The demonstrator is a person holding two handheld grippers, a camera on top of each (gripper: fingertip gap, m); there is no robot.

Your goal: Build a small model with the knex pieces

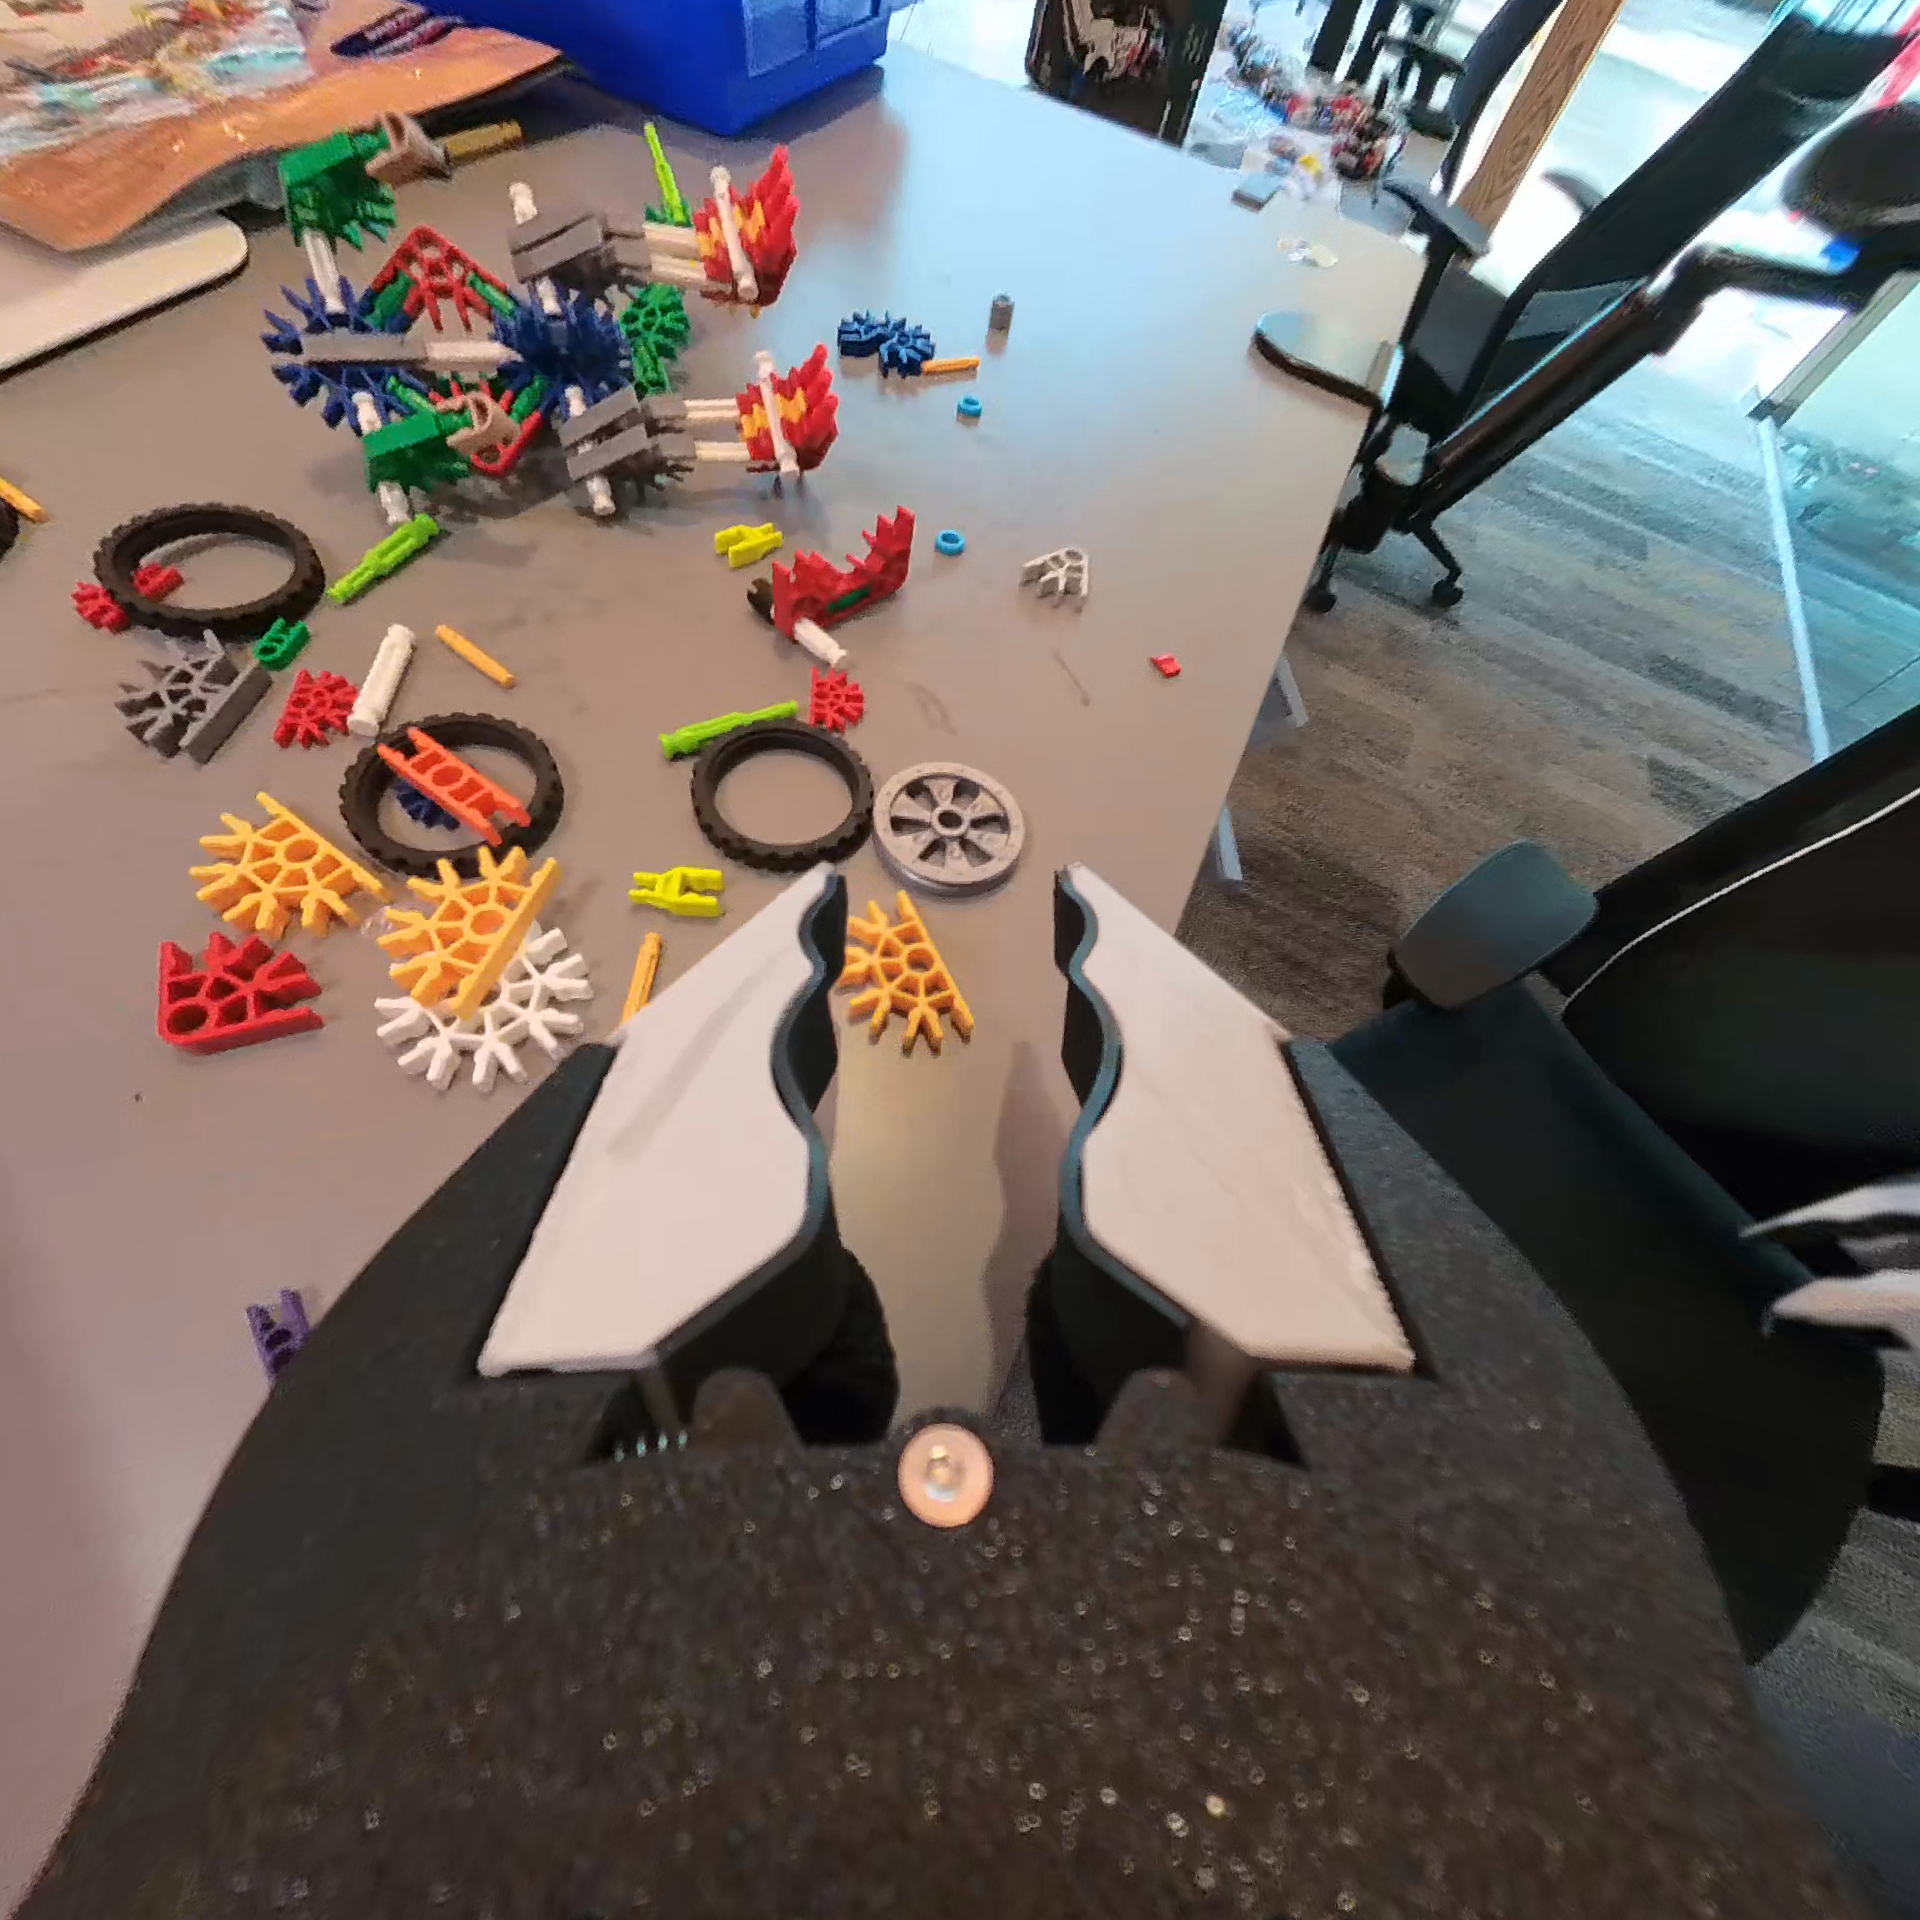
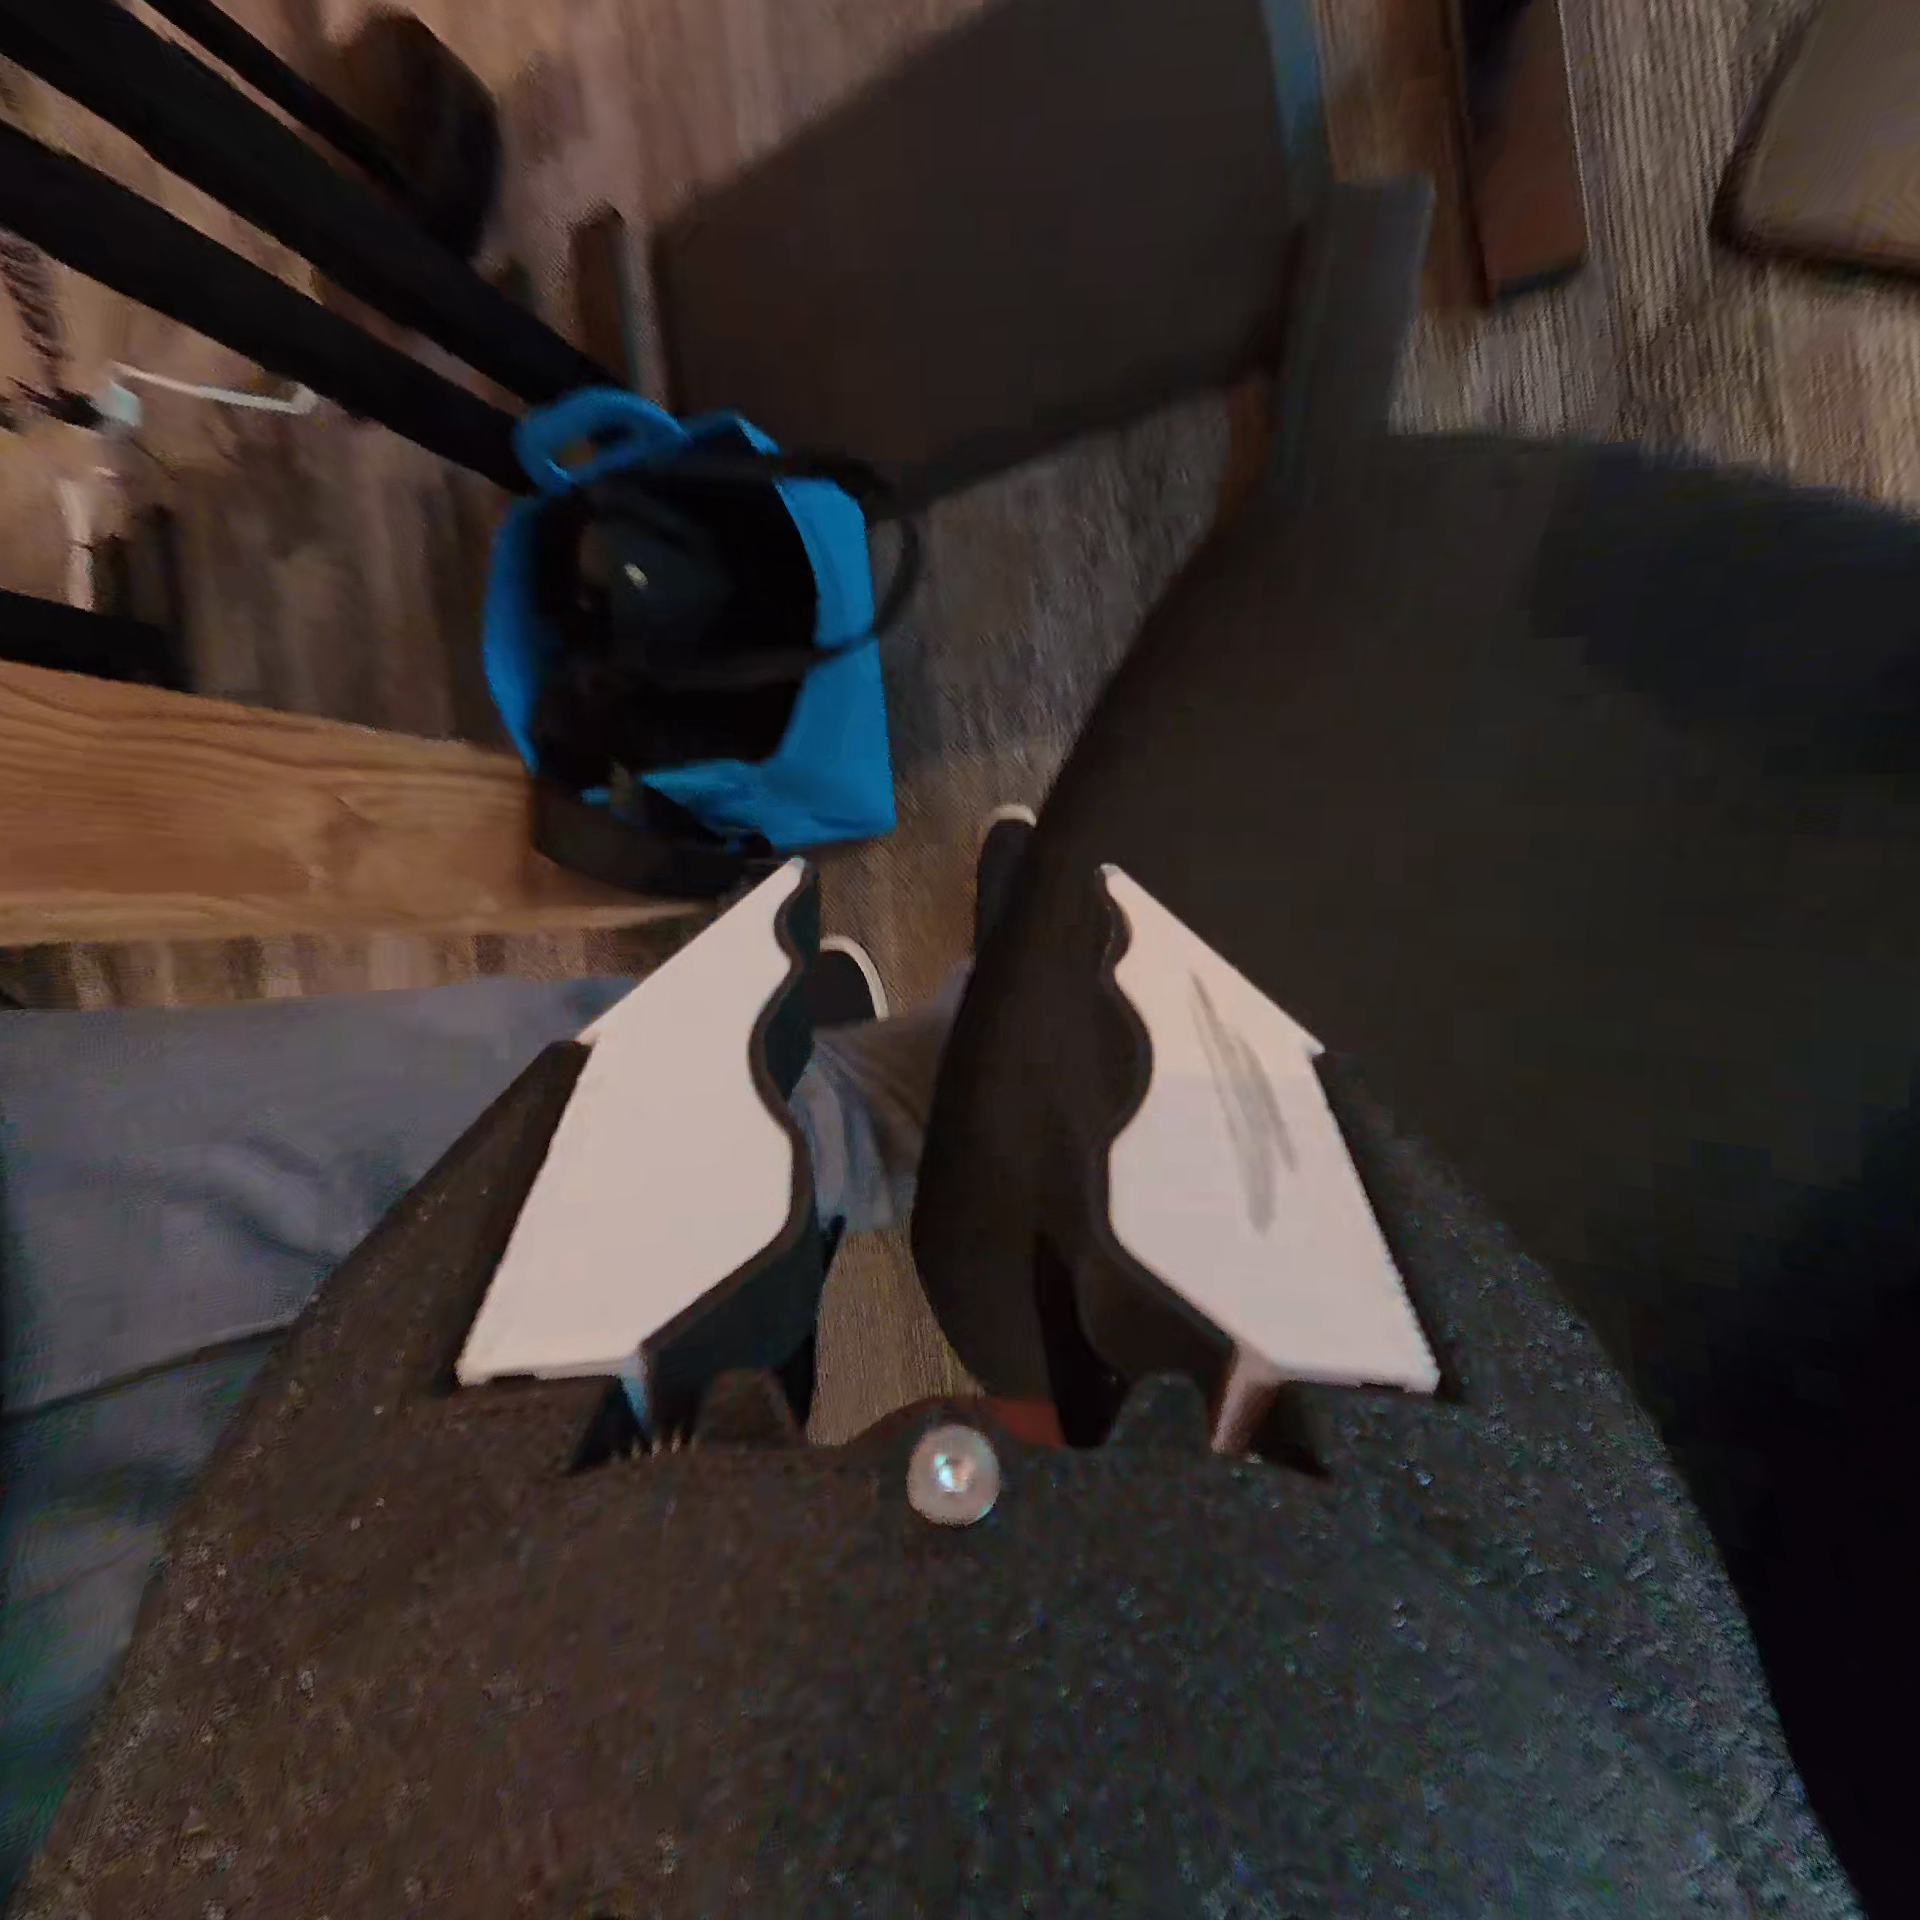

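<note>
- Two grippers, both empty with fingers apart.
- Left gripper (image 1: 943,894) hovers over the grey surface (image 1: 1091,436), above a flat-lying orange connector (image 1: 906,971).
- Right gripper (image 2: 956,883) points floorward near a blue bag (image 2: 821,727).

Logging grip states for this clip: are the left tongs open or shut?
Open. The left tongs show a clear gap between the fingers, nothing held; a yellow connector piece lies on the table beneath the gap.
</note>
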